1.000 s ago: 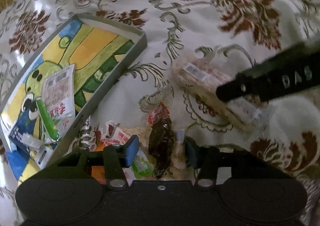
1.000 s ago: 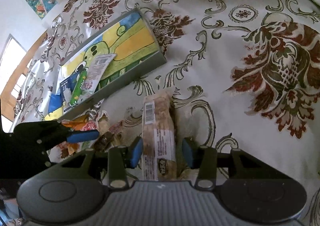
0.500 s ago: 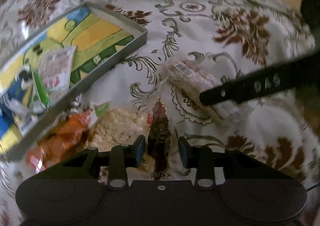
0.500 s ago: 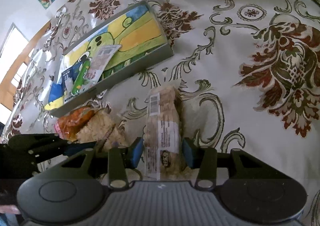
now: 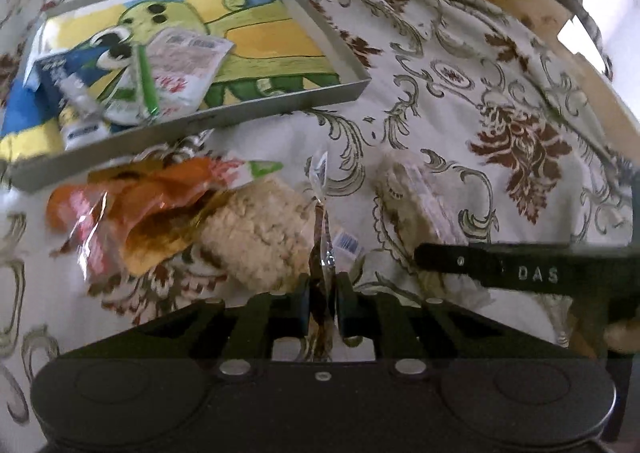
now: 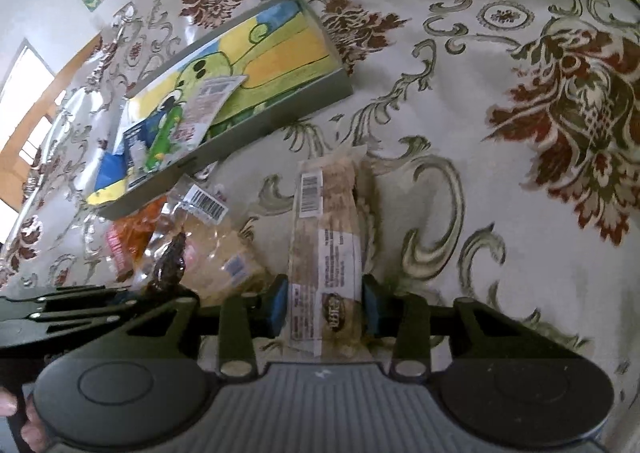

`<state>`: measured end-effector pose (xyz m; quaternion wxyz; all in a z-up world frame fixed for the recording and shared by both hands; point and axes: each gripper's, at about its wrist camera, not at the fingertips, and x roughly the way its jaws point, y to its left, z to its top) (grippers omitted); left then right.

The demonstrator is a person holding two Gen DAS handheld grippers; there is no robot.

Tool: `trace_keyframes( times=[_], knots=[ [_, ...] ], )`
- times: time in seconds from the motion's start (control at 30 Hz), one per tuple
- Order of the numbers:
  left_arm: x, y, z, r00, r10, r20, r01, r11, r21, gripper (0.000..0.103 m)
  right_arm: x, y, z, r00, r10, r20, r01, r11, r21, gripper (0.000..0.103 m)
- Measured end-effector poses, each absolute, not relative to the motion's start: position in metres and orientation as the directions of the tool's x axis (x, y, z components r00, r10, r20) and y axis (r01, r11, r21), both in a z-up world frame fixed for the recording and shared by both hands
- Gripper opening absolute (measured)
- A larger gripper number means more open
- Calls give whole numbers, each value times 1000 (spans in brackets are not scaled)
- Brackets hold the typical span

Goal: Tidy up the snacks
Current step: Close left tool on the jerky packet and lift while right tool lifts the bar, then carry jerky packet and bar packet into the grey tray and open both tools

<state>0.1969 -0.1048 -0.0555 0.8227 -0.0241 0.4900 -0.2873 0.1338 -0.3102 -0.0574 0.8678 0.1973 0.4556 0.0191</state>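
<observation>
My left gripper (image 5: 323,303) has just pinched shut on the dark snack (image 5: 320,253) at lower centre (tray (image 5: 280,101) next), while the right gripper's (image 6: 325,307) fingers are closing around the cracker pack (image 6: 326,237).

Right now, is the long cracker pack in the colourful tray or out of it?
Out. The long cracker pack lies on the flowery tablecloth, between the right gripper's closing jaws, apart from the tray.
</observation>
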Motion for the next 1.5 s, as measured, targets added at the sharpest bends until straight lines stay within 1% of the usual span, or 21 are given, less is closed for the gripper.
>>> trace_keyframes(
  times=[0.13, 0.37, 0.57, 0.67, 0.8, 0.9, 1.1, 1.17, 1.3, 1.5],
  knots=[
    [187, -91, -46, 380, -510, -772, 429, 836, -341, 13, 124, -302, -50, 594, 274, -756, 108, 904, 413, 41],
    [171, -66, -24, 435, -517, -737, 420, 841, -342, 13, 117, -273, -31, 614, 371, -697, -33, 894, 447, 41],
    [169, -37, -9, 495, -503, -709, 389, 857, -337, 13, 115, -253, -16, 666, 396, -633, -127, 896, 426, 41],
    [171, -24, -1, 522, -483, -703, 378, 870, -317, 13, 117, -251, -10, 693, 414, -590, -144, 881, 450, 41],
    [175, -13, 5, 552, -461, -695, 375, 881, -287, 13, 123, -247, -5, 731, 410, -545, -159, 879, 449, 42],
    [178, -1, 5, 583, -458, -670, 354, 887, -298, 13, 128, -245, -4, 756, 406, -514, -148, 871, 469, 42],
    [197, 10, 5, 638, -436, -635, 312, 900, -304, 13, 142, -239, -2, 789, 383, -480, -144, 875, 461, 42],
    [207, 12, 4, 651, -442, -617, 301, 897, -324, 13, 147, -238, -2, 797, 375, -473, -142, 878, 457, 42],
    [228, 18, -3, 678, -471, -564, 278, 875, -396, 13, 165, -234, -9, 790, 368, -490, -119, 876, 467, 42],
    [266, 25, -17, 702, -470, -535, 229, 861, -455, 13, 202, -232, -22, 803, 353, -481, -81, 863, 498, 42]
  ],
)
